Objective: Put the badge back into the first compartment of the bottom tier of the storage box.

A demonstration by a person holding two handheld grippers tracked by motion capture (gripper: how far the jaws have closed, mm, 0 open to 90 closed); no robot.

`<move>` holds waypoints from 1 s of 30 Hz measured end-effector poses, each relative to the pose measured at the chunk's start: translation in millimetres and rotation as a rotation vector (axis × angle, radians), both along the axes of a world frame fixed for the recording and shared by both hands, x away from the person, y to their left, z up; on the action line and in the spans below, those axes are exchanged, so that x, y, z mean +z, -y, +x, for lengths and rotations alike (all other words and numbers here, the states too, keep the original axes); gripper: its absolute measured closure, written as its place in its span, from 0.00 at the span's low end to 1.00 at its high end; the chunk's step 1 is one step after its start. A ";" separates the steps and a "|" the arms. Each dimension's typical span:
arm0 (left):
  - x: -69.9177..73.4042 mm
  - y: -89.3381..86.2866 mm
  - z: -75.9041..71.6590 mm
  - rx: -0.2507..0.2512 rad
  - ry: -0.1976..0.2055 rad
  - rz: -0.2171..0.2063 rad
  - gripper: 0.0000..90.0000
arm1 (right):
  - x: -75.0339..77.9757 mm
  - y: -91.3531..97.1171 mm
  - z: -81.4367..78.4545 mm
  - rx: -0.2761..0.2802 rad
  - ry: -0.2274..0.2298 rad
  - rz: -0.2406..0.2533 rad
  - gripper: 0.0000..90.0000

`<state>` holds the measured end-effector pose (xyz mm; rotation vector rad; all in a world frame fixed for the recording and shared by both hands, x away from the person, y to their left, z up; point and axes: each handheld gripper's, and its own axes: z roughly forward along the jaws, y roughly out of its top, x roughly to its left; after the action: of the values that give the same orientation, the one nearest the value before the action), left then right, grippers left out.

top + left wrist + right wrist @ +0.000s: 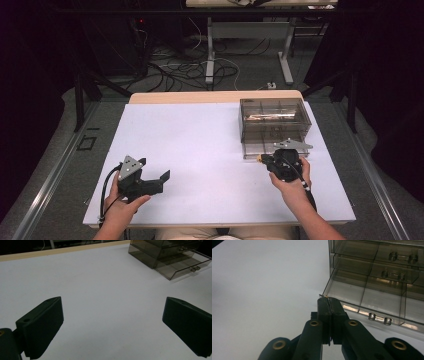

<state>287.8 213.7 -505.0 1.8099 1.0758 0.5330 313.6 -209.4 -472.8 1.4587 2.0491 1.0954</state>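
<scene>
left gripper (pixel 156 169) over the white table (pixel 200 150), jaws wide; right gripper (pixel 329 302), jaws pressed together, beside the smoked drawer box's (pixel 274 120) open drawer (pixel 372 300).

White table (pixel 190 150), smoky drawer box (pixel 272 117), floor cables (pixel 185 67)

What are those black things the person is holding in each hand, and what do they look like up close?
They are hand-held grippers. The left gripper and right gripper are both matte black, each topped by a grey three-cornered plate with small holes, and each trails a black cable. The left gripper's jaws are broad black wedges. The right gripper's linkage bars carry brass-coloured rivets. The person's forearms are bare, with no sleeves in sight.
</scene>
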 end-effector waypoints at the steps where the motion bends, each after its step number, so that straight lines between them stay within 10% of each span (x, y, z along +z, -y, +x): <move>1: 0.0 0.0 0.0 0.000 0.000 0.000 0.04 | 0.0 0.0 0.0 0.000 0.000 0.000 0.99; 30: 0.1 0.0 0.0 -0.001 -0.001 -0.001 0.04 | 14.4 -2.0 35.9 0.047 -0.112 -0.110 0.99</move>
<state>287.8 213.7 -504.9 1.8099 1.0756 0.5317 349.5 -207.3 -458.4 1.4538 2.1936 0.9212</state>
